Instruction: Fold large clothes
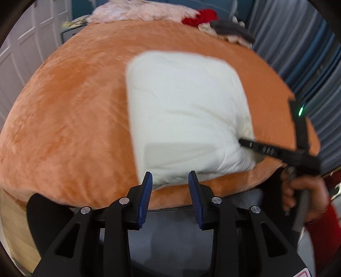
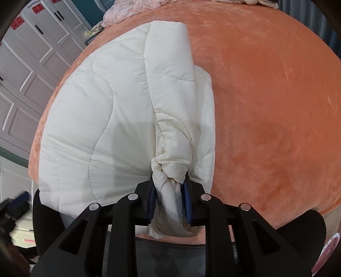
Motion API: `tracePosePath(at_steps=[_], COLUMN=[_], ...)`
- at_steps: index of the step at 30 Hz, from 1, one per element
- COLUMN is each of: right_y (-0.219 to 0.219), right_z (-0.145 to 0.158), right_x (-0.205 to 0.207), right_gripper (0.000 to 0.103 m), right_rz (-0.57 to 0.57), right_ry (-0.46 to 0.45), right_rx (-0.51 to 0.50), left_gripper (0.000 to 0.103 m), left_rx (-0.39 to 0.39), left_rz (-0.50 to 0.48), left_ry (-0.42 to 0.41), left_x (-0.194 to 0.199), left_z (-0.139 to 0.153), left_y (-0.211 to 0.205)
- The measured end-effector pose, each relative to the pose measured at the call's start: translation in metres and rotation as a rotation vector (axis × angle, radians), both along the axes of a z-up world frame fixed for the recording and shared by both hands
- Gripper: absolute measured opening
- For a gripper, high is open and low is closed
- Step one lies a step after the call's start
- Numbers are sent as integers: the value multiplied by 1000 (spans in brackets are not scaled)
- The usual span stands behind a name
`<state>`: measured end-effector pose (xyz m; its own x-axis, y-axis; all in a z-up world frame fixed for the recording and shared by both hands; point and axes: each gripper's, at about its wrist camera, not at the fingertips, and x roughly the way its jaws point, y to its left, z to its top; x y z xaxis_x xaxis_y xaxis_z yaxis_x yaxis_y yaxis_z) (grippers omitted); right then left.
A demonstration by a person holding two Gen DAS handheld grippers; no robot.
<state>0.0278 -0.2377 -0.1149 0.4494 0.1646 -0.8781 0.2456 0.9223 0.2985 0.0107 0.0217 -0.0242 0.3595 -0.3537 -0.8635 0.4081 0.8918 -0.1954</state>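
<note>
The white quilted jacket lies folded on the orange plush blanket that covers the bed, near the bed's front edge, with one sleeve laid along its right side. The right gripper is clamped on a bunched part of the jacket at that front edge; the cloth fills the space between its blue pads. The left gripper hangs above the front edge, its jaws apart with nothing between them. A hand in a red sleeve holds the right gripper. At the far edge of the bed lie pink cloth and red cloth.
</note>
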Motion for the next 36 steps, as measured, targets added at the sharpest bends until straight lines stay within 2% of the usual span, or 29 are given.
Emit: tracePosePath(at_steps=[3, 8, 13, 15, 17, 19, 21, 24, 27, 28, 29, 31, 33, 36], right_y=[0, -14, -26, -34, -36, -33, -29, -29, -29, -29, -27, -24, -24, -32], right_z=[8, 33, 84, 100, 112, 117, 113, 93, 71, 64, 53, 47, 50, 55], right_x=[-4, -20, -19, -6, 18, 41, 69, 107, 128, 132, 135, 137, 132, 121], right_gripper=[24, 36, 38, 45, 47, 47, 51, 52, 53, 52, 35, 11, 6, 5], right_rz=[5, -26, -56, -64, -72, -78, -96, -141, -176, -177, -169, -150, -137, -150], right_ry=[3, -2, -91, -133, -156, -166, -167, -126, -71, -56, -34, -29, -61, -98], right_rx=[0, 13, 14, 30, 36, 32, 41, 87, 65, 62, 54, 46, 3, -14], left_gripper=[32, 32, 32, 32, 32, 32, 32, 32, 32, 32, 32, 32, 32, 32], left_rx=[-32, -66, -36, -28, -9, 4, 3, -2, -5, -10, -16, -44, -72, -92], left_rz=[78, 137, 90, 82, 95, 94, 97, 93, 91, 85, 83, 94, 118, 160], left_ry=[-40, -67, -2, 42, 34, 21, 24, 32, 31, 22, 14, 0, -11, -12], left_x=[18, 77, 111, 115, 114, 114, 116, 117, 118, 118, 120, 125, 137, 167], left_z=[24, 30, -4, -21, -27, -30, -32, -35, -35, -32, -27, -18, -7, 1], left_y=[20, 12, -34, -46, -52, -56, -57, -57, -56, -56, -52, -47, -40, -34])
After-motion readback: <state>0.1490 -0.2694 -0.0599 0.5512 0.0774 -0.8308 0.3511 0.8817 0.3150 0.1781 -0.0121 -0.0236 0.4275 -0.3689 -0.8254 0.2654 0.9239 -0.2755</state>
